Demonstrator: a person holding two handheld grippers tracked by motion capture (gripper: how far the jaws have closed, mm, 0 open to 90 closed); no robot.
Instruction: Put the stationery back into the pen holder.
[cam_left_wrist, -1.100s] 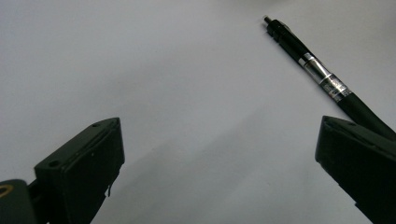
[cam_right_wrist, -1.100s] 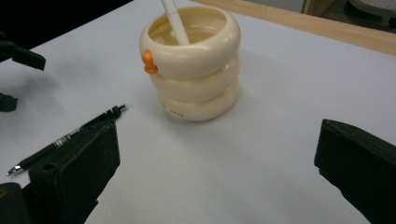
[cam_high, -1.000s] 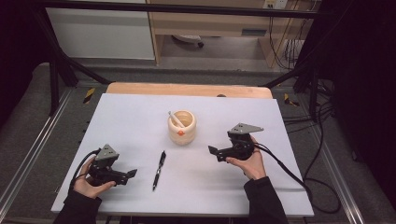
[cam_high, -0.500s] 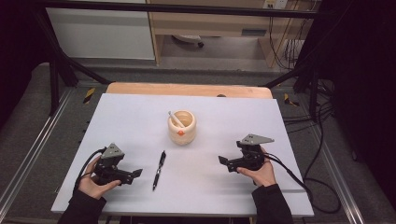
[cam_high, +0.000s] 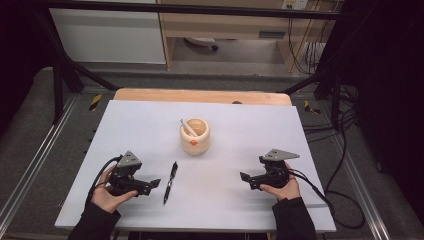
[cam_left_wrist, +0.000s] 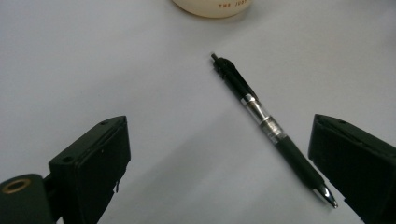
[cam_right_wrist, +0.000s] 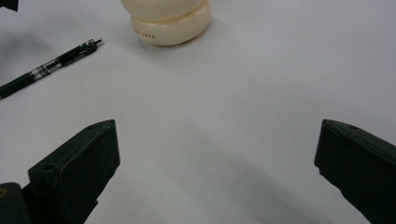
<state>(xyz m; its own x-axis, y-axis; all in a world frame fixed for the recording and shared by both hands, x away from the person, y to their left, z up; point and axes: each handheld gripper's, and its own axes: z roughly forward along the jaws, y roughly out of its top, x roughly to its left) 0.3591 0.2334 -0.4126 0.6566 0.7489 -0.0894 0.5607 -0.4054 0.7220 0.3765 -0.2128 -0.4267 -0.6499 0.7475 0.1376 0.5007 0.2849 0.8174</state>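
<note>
The left tool (cam_high: 156, 183) is lining up on the pen (cam_high: 169, 181), so the step in hand looks like the approach before a pick-up. The pen lies flat on the surface (cam_high: 250, 125), at about 7 o'clock from the cup (cam_high: 195, 136) and well apart from it, its length running roughly 12 to 6. In the left gripper view the pen (cam_left_wrist: 271, 128) sits slantwise between the jaws, nearer the right-hand jaw, with its tip close to that jaw and nothing pressing on it. The left tool (cam_left_wrist: 219, 158) is spread wide; its jaws have just been closing a little, with the pen in the gap but untouched. The right tool (cam_high: 244, 177) is also spread, over bare surface at about 4 o'clock from the cup, holding nothing; its own view has the pen (cam_right_wrist: 46, 67) far off at 10 o'clock and the cup (cam_right_wrist: 168, 21) at 12.

The next move, I judge, calls for lowering the left tool and centring it so both jaws meet the barrel squarely; off-centre, the pen could roll or pivot away.

Against the frame a second ago, the left hand has slid toward the pen, and the right hand has drawn back toward the near edge and dropped lower. Pen and cup lie where they were.
</note>
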